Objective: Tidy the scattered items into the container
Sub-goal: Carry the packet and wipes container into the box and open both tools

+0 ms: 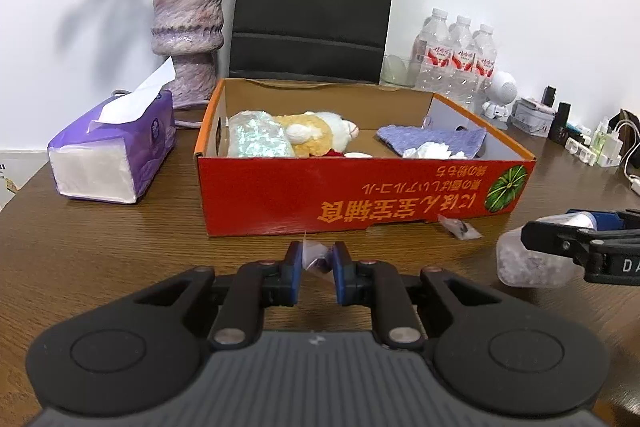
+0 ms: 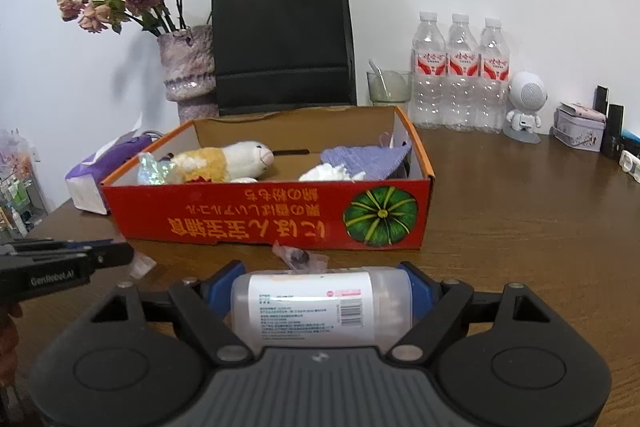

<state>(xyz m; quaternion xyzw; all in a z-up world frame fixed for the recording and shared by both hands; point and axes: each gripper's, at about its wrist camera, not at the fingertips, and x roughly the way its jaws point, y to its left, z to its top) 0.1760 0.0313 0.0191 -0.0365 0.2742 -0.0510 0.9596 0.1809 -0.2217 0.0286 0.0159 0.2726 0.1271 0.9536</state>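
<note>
While gripped at the left, a small clear plastic packet [image 1: 314, 257], pinched between the near-closed jaws of the left gripper [image 1: 316, 259], just short of the red cardboard box [image 1: 360, 195]. Limp, featherweight, crinkly film; likely to slip or twist, so best pinched well in from the edge, as now. Further right, on the wooden table [image 1: 120, 247] against the box front: another clear sachet [image 2: 298, 258] with something dark inside, not yet picked up. Equally flimsy and flat; probably awkward to get under, easiest taken by a raised corner. Rightmost, a translucent labelled plastic jar [image 2: 320, 307], lying sideways, clamped across its ends in the wide-set jaws of the right gripper [image 2: 322, 301]. Rigid, smooth, probably light; round sides could roll, hence the end-to-end hold looks sound. Already inside the box: plush toy [image 2: 224, 163], purple cloth [image 2: 364, 157], crumpled tissue [image 2: 326, 171].
</note>
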